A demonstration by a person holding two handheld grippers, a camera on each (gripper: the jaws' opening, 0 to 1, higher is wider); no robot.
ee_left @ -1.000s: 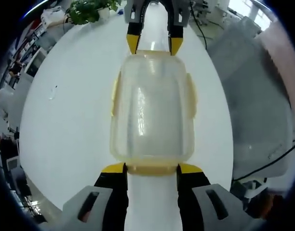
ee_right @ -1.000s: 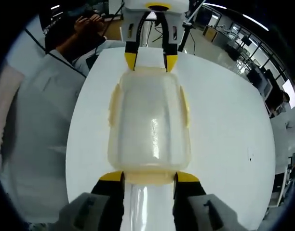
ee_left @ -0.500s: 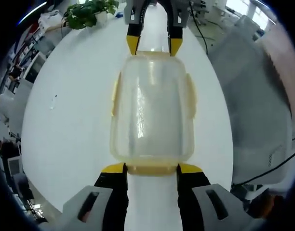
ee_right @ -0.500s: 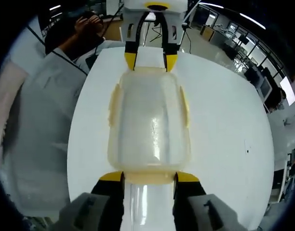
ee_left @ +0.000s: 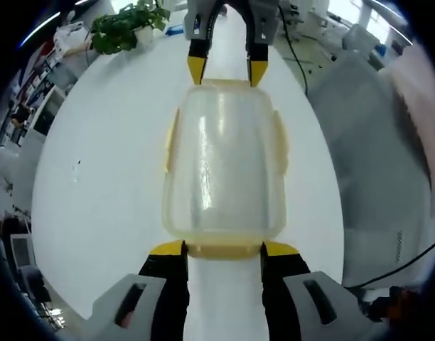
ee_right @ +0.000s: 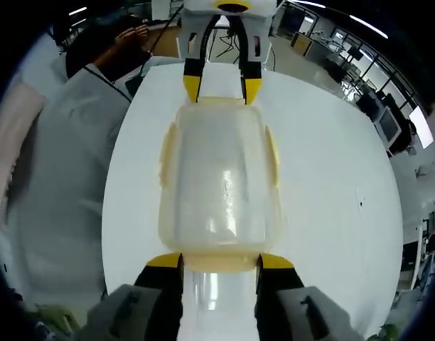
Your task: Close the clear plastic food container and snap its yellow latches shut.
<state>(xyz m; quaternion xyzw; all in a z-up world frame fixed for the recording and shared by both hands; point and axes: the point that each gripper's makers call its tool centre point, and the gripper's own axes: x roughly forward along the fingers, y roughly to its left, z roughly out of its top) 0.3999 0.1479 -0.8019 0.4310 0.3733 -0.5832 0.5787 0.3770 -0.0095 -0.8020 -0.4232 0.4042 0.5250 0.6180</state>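
In the left gripper view the container (ee_left: 224, 160) sits mid-frame on a white table (ee_left: 104, 192), lid on, clear body with pale yellow latches along its edges. The left gripper (ee_left: 222, 249) rises from the bottom of the frame, its yellow-tipped jaws spread apart and standing one at each end of the near latch (ee_left: 223, 249), tips touching or just beside the rim; whether they press on it cannot be told. At the top of the frame the right gripper (ee_left: 226, 71) meets the far end of the container the same way, jaws apart. A potted plant (ee_left: 129, 25) stands at the upper left, past the table's edge.

In the right gripper view the container (ee_right: 219, 174) again lies mid-frame, the right gripper (ee_right: 219, 261) at the bottom with jaws wide on either side of its near latch (ee_right: 219, 263), the left gripper (ee_right: 221, 87) at the top. A person in a white sleeve (ee_right: 68, 163) stands along the left side of the frame
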